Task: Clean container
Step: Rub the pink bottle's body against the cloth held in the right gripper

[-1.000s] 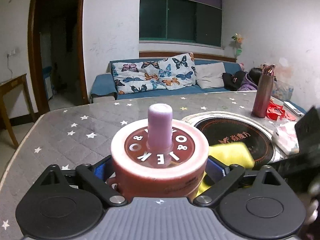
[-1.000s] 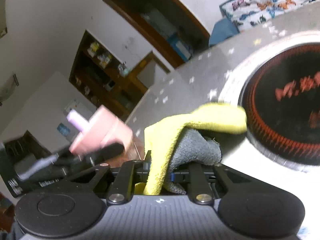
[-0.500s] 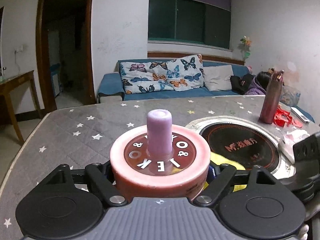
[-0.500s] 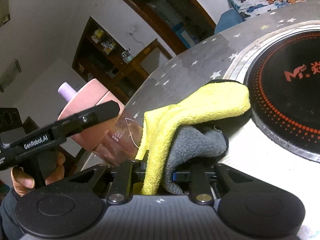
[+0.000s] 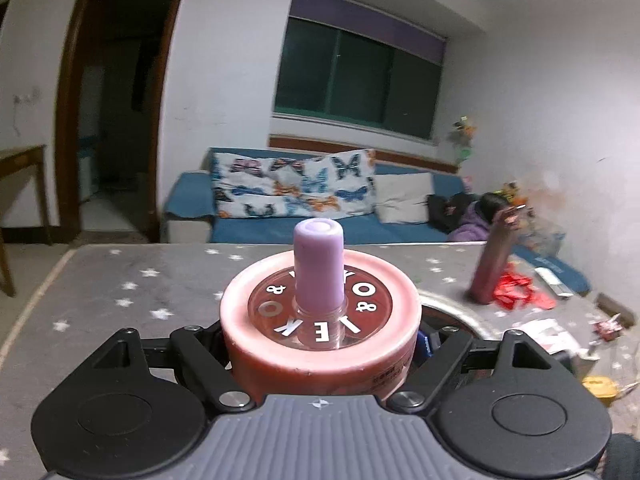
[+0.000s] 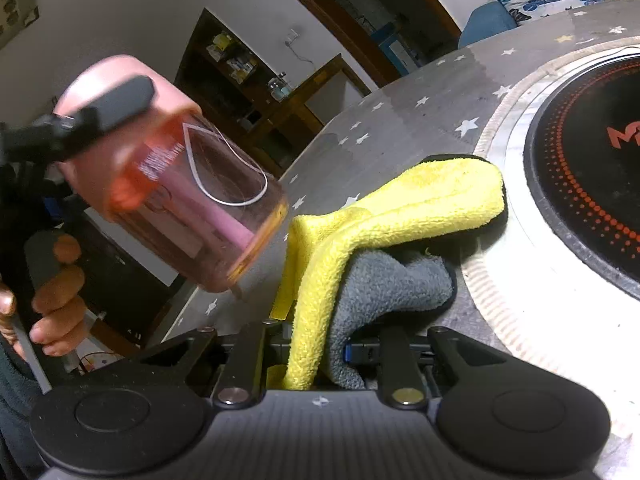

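Note:
The container (image 5: 320,332) is a clear pink cup with a pink lid and a lilac straw tip. My left gripper (image 5: 320,354) is shut on it just below the lid and holds it above the table. The right wrist view shows the cup (image 6: 180,184) tilted, hanging in the air at the left, with one left gripper finger (image 6: 112,100) across its lid. My right gripper (image 6: 316,344) is shut on a folded yellow and grey cloth (image 6: 400,208). The cloth's free end rests on the table just right of the cup, apart from it.
A round black induction hob (image 6: 592,152) sits in the star-patterned grey table (image 5: 120,300) at the right. A tall pink bottle (image 5: 490,272), red scraps (image 5: 516,292) and small packets lie at the far right. A hand (image 6: 56,280) grips the left tool's handle.
The left gripper has risen with the cup, which now hangs higher and nearer the cloth in the right wrist view. The yellow cloth has dropped out of the left wrist view.

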Demonstrator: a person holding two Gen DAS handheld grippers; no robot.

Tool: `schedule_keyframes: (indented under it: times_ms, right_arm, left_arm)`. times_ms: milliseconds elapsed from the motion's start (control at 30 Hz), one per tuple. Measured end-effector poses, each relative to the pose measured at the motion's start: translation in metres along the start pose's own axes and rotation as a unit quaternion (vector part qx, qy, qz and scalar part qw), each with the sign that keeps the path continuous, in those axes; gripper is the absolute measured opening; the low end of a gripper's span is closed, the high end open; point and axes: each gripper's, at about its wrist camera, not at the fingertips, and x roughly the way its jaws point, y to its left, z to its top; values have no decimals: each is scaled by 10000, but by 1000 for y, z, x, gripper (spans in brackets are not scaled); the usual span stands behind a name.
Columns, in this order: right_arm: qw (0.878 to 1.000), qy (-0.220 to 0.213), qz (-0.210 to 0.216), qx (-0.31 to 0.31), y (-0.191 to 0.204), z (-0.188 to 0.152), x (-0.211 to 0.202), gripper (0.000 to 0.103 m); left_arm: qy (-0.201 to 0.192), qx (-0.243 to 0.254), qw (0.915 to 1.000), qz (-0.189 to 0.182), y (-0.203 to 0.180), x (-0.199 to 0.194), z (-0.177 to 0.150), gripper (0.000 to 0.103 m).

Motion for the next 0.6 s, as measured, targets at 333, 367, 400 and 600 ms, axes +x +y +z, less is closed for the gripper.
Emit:
schedule_keyframes:
  times_ms: [333,367,400,600]
  right_arm:
    - [10000,61,20,-39,5,-3,-3,17]
    - [10000,65,12,-45,5,-4,-3,17]
    - [10000,66,12,-42,6,-4,-4,17]
    - [10000,65,9,-26,8,-6,-6,16]
  left_arm:
    - [332,-162,9992,-180,8,46,-11,83]
    - [334,-183,9991,-162,9,48,-12,83]
    - [333,-192,9991,-156,9,50,-12,83]
    - [209,406,9988,183,-5,58,-18,84]
